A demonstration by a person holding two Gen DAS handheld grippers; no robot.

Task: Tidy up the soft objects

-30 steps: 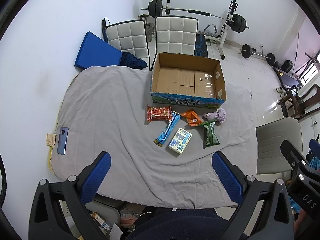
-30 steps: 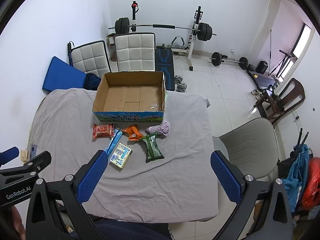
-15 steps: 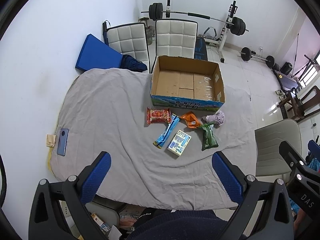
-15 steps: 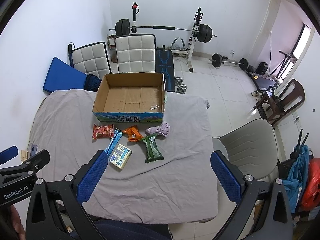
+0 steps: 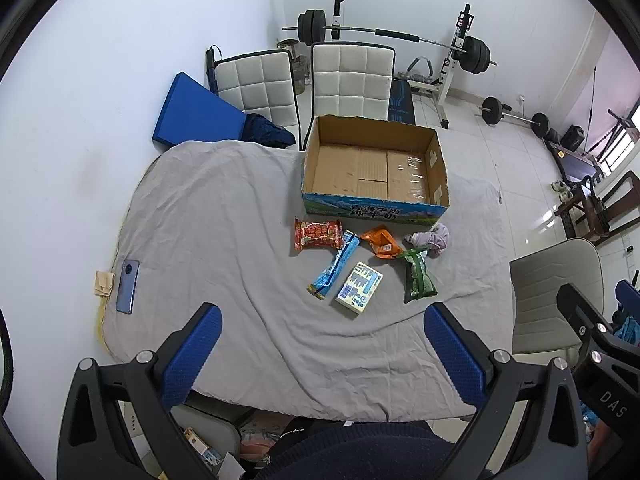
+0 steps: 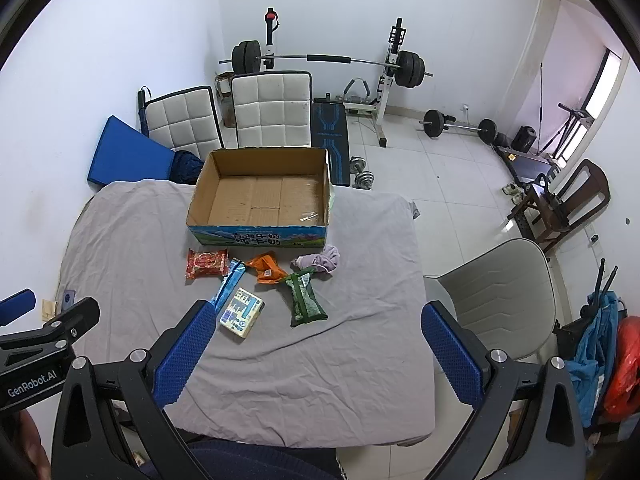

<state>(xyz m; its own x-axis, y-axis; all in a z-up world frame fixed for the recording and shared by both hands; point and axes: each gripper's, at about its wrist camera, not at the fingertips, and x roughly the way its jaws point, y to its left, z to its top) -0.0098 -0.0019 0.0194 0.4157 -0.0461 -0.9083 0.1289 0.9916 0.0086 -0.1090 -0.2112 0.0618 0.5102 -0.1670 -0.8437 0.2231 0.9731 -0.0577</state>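
Jaws wide, well short of snack packets

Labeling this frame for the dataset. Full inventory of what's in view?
cardboard box: 1, brown with blue printed front, far middle of table, nothing inside
red snack pack: 1, red, in front of box, leftmost
blue stick pack: 1, blue, right of the red pack
orange pack: 1, orange, in front of box
small carton: 1, white and blue, nearest item
green pack: 1, green, right of carton
cloth: 1, pale purple, crumpled by the box's right front corner
phone: 1, blue-grey, table's left edge
table cover: 1, grey
white chairs: 2, behind table
barbell rack: 1, back wall
left tool: blue pads, open
right tool: blue pads, open
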